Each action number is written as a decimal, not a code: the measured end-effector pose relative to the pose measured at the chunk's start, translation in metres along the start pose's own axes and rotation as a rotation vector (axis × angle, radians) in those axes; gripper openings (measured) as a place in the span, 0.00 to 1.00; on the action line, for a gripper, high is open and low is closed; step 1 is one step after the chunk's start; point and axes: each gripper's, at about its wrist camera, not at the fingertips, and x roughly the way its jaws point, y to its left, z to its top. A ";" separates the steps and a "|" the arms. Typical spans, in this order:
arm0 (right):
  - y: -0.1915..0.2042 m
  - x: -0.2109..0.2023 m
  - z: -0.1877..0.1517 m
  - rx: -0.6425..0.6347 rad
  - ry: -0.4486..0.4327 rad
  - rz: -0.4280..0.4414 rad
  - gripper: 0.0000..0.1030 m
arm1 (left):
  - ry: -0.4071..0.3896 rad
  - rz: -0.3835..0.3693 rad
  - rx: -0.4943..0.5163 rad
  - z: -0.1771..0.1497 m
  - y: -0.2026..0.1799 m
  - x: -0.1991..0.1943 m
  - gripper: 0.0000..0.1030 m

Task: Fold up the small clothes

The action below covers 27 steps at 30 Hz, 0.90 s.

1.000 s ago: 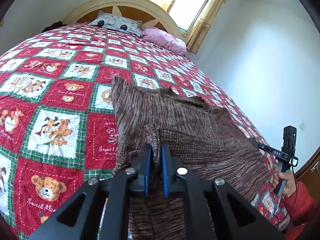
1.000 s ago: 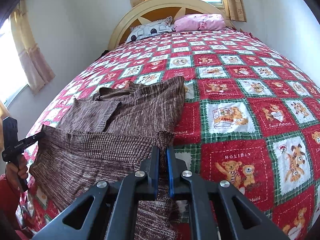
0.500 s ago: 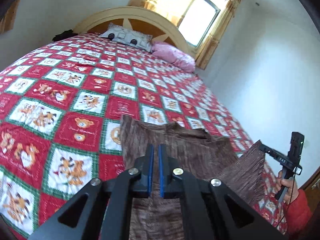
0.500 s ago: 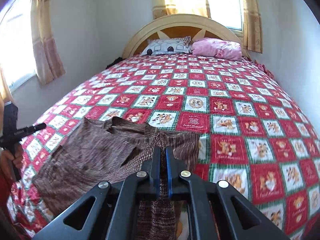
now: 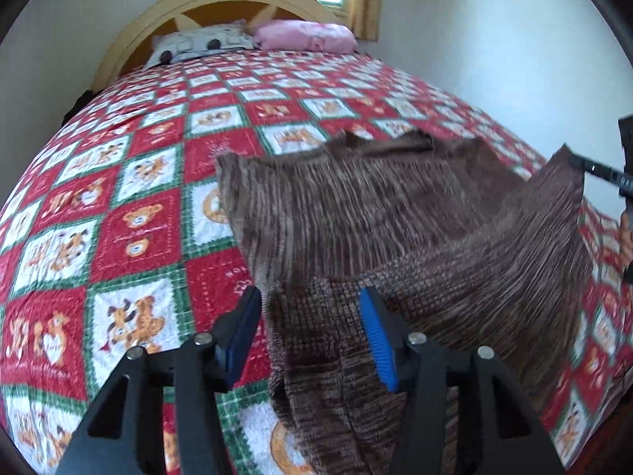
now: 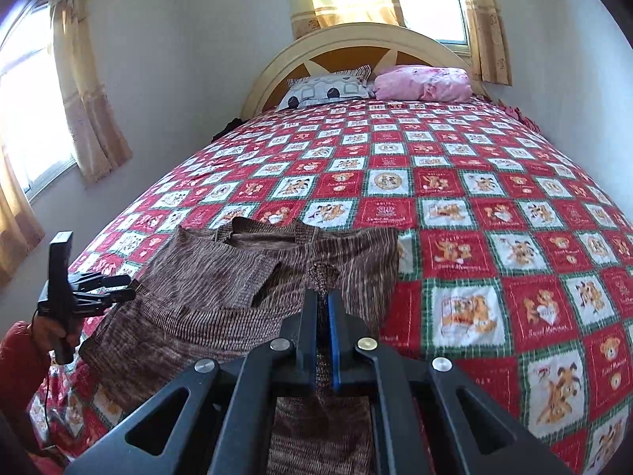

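The brown knit sweater (image 5: 356,206) lies on the near bed (image 6: 494,198). The left gripper (image 5: 312,332) has just opened its jaws around a fold; the right gripper (image 6: 322,312) clamps a raised corner. Pillows (image 6: 328,89) sit far.

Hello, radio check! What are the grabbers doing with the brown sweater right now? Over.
Left gripper just opened, sweater loose between pads. Right gripper shut on sweater hem. Nothing blocking on quilt.

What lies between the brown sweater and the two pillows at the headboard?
Only bare quilt: the right wrist view shows nothing between the sweater and the pillows.
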 end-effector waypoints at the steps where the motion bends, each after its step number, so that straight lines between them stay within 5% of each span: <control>1: 0.000 -0.001 -0.002 0.001 0.002 -0.001 0.04 | 0.009 -0.004 0.001 -0.001 0.000 0.003 0.53; 6: -0.004 0.001 -0.007 0.025 0.010 -0.008 0.04 | -0.018 0.025 -0.048 -0.005 0.002 0.001 0.37; 10: -0.008 0.004 -0.011 0.032 0.021 -0.010 0.04 | -0.064 0.049 -0.045 -0.014 -0.003 -0.010 0.35; 17: -0.010 0.008 -0.018 0.051 0.034 0.000 0.04 | -0.027 -0.056 -0.033 -0.015 -0.005 -0.005 0.35; 27: -0.009 0.008 -0.022 0.055 0.045 0.004 0.04 | 0.002 -0.193 -0.195 -0.020 0.016 0.001 0.36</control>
